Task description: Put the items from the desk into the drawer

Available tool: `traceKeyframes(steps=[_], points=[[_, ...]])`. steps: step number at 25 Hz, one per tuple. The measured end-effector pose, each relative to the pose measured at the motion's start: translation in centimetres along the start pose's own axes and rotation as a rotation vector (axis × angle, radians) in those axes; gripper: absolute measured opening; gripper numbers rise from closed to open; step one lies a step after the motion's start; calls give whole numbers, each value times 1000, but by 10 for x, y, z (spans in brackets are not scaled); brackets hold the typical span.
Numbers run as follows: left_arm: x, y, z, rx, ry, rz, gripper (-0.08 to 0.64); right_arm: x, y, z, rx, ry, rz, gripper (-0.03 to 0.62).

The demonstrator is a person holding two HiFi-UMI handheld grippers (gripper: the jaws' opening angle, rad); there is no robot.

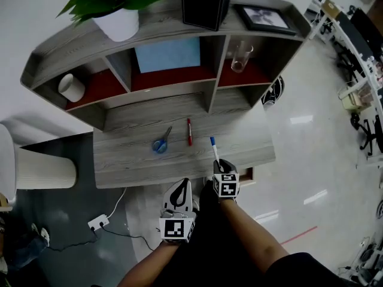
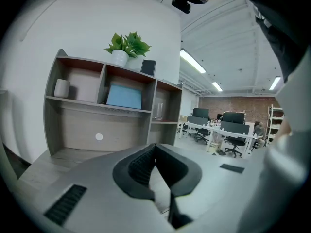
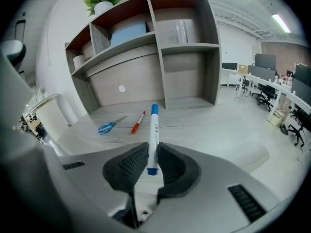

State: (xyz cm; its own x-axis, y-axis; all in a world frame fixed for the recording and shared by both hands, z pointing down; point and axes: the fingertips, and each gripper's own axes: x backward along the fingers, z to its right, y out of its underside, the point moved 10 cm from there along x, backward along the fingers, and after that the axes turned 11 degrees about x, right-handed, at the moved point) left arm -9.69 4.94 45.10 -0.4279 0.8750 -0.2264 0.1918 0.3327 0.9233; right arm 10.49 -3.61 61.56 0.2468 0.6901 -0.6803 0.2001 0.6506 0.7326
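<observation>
A white marker with a blue cap point(image 1: 214, 150) point(image 3: 154, 130) points away from me over the grey wooden desk point(image 1: 131, 166), and my right gripper point(image 1: 222, 167) point(image 3: 152, 152) is shut on its near end. Blue-handled scissors point(image 1: 160, 143) point(image 3: 110, 125) and a red pen point(image 1: 189, 131) point(image 3: 138, 122) lie on the desk further left. My left gripper point(image 1: 183, 185) point(image 2: 155, 148) hangs just off the desk's front edge, jaws shut with nothing in them. A light wooden drawer edge point(image 1: 247, 176) shows under the desk's front right.
A shelf unit point(image 1: 209, 94) stands at the desk's back with a white cup point(image 1: 72, 87), blue box point(image 1: 167, 54) and glass point(image 1: 241, 57); a plant point(image 1: 114, 5), black box point(image 1: 206, 2) and picture frame point(image 1: 265, 18) sit on top. A white bin point(image 1: 36, 166) and power strip point(image 1: 99, 223) are at the left.
</observation>
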Motion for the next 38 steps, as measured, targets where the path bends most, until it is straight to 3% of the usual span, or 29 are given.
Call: traceKeyframes(steps=[14, 22, 28, 32, 38], points=[[20, 30, 50, -5, 159, -36, 12, 91, 77, 2, -20, 46, -33, 80], [14, 46, 83, -15, 149, -66, 12, 113, 116, 24, -55, 44, -68, 80], [11, 69, 117, -31, 97, -107, 12, 113, 144, 47, 60, -16, -75, 80], [19, 88, 130, 7, 56, -111, 12, 105, 169, 60, 183, -55, -100, 80], [21, 109, 134, 24, -5, -138, 12, 84, 187, 79, 280, -124, -140, 80]])
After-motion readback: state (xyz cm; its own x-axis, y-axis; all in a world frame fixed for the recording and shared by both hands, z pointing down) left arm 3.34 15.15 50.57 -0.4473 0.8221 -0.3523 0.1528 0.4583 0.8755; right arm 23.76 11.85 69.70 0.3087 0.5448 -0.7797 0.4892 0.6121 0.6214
